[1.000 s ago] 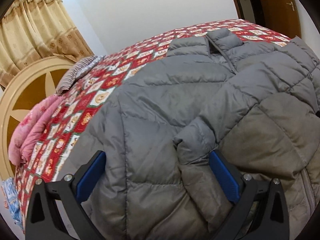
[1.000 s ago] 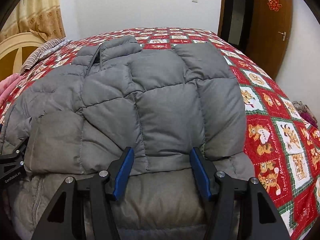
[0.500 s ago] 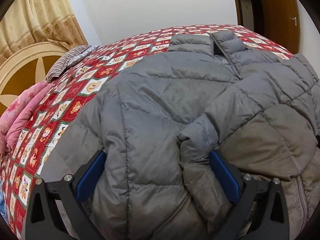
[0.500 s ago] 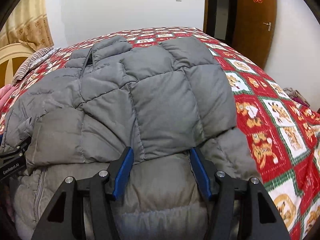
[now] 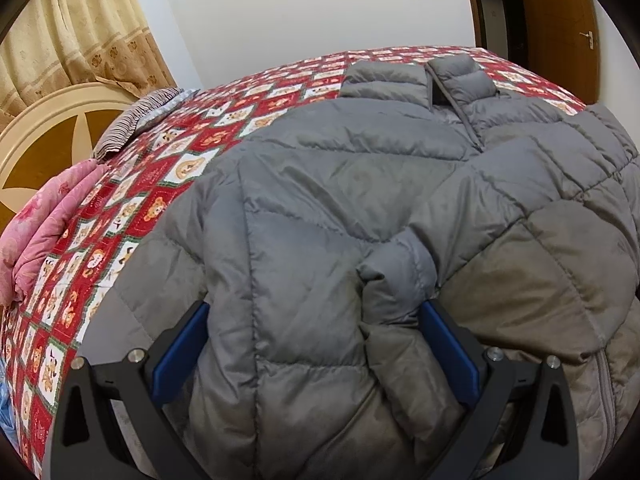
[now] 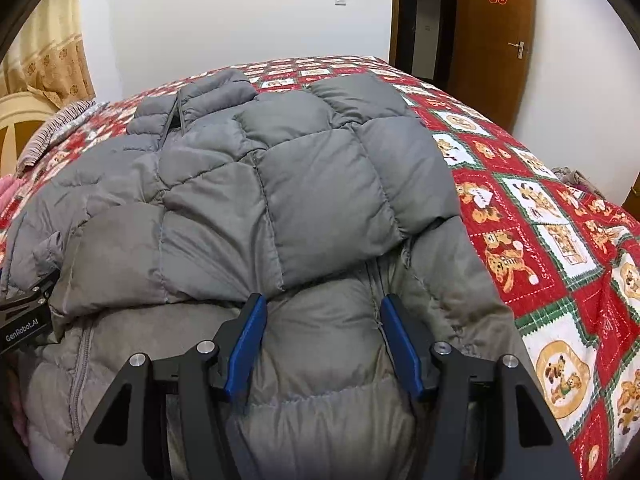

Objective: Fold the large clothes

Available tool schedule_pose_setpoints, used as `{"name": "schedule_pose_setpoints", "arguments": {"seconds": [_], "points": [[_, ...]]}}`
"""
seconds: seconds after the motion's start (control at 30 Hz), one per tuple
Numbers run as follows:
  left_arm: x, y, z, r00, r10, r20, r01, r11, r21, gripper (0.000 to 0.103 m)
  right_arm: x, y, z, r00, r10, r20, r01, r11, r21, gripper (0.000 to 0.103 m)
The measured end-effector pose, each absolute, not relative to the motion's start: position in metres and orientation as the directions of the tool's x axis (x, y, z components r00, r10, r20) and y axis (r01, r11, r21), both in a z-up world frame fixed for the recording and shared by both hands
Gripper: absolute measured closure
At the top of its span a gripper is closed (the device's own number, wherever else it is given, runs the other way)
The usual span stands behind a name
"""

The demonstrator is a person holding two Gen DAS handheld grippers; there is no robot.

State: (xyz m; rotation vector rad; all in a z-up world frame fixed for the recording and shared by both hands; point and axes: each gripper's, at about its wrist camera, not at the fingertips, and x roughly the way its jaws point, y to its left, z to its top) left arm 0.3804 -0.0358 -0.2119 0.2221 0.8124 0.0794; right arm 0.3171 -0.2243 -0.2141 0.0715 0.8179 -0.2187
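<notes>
A grey quilted down jacket (image 5: pixel 320 184) lies on the bed, collar at the far end, both sleeves folded in over its front; it also fills the right wrist view (image 6: pixel 280 184). My left gripper (image 5: pixel 316 320) is open, its blue pads astride the jacket's near left hem, with the left sleeve cuff (image 5: pixel 396 276) between them. My right gripper (image 6: pixel 320 320) is open over the near right hem, just below the folded right sleeve (image 6: pixel 344 208). The left gripper's body shows at the left edge of the right wrist view (image 6: pixel 24 320).
The jacket lies on a bed with a red patterned quilt (image 6: pixel 540 220). A pink blanket (image 5: pixel 36 232) and striped pillow (image 5: pixel 136 120) lie by the round headboard (image 5: pixel 48 132) at left. A brown door (image 6: pixel 496 40) and white wall stand beyond.
Both grippers have risen and tilted a little, so the views shift slightly. Both stay open over the jacket's near hem. The jacket has not visibly moved.
</notes>
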Motion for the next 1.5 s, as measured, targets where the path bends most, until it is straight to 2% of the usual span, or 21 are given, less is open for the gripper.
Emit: {"name": "schedule_pose_setpoints", "arguments": {"seconds": [0.37, 0.43, 0.6, 0.87, 1.03, 1.13, 1.23, 1.4, 1.43, 1.47, 1.5], "points": [[0.378, -0.032, -0.200, 0.680, 0.157, -0.716, 0.033, 0.969, 0.244, 0.000, 0.316, -0.222, -0.214, 0.663, -0.189, -0.724, 0.223, 0.973, -0.050, 0.039], [0.363, -0.025, -0.184, 0.706, 0.176, -0.686, 0.015, 0.965, 0.262, 0.000, 0.316, -0.223, -0.214, 0.665, -0.188, -0.722, 0.224, 0.973, -0.048, 0.034], [0.320, 0.009, -0.145, 0.766, 0.206, -0.609, -0.027, 0.957, 0.289, 0.000, 0.316, -0.222, -0.214, 0.664, -0.193, -0.722, 0.223, 0.973, -0.054, 0.030], [0.264, 0.111, -0.134, 0.718, 0.384, -0.580, -0.205, 0.914, 0.351, 0.000, 0.314, -0.223, -0.212, 0.671, -0.179, -0.720, 0.218, 0.975, -0.039, 0.025], [0.225, 0.177, -0.154, 0.608, 0.454, -0.652, -0.326, 0.891, 0.317, 0.000, 0.312, -0.225, -0.212, 0.675, -0.161, -0.720, 0.213, 0.977, -0.018, 0.023], [0.209, 0.200, -0.161, 0.581, 0.430, -0.691, -0.378, 0.894, 0.239, 0.000, 0.312, -0.223, -0.212, 0.677, -0.168, -0.716, 0.213, 0.977, -0.028, 0.022], [0.206, 0.203, -0.173, 0.564, 0.350, -0.748, -0.374, 0.916, 0.146, 0.000, 0.311, -0.223, -0.211, 0.679, -0.169, -0.715, 0.213, 0.977, -0.029, 0.022], [0.210, 0.180, -0.193, 0.551, 0.324, -0.769, -0.334, 0.930, 0.152, 0.000, 0.306, -0.224, -0.210, 0.685, -0.165, -0.710, 0.215, 0.976, -0.020, 0.020], [0.212, 0.176, -0.195, 0.556, 0.328, -0.764, -0.327, 0.931, 0.162, 0.013, 0.305, -0.224, -0.209, 0.687, -0.164, -0.708, 0.216, 0.976, -0.016, 0.020], [0.216, 0.174, -0.199, 0.554, 0.329, -0.765, -0.321, 0.932, 0.169, 0.044, 0.304, -0.224, -0.209, 0.688, -0.164, -0.707, 0.217, 0.976, -0.016, 0.020], [0.221, 0.174, -0.202, 0.541, 0.326, -0.776, -0.309, 0.934, 0.177, 0.058, 0.304, -0.224, -0.208, 0.688, -0.165, -0.706, 0.216, 0.976, -0.017, 0.020]]}}
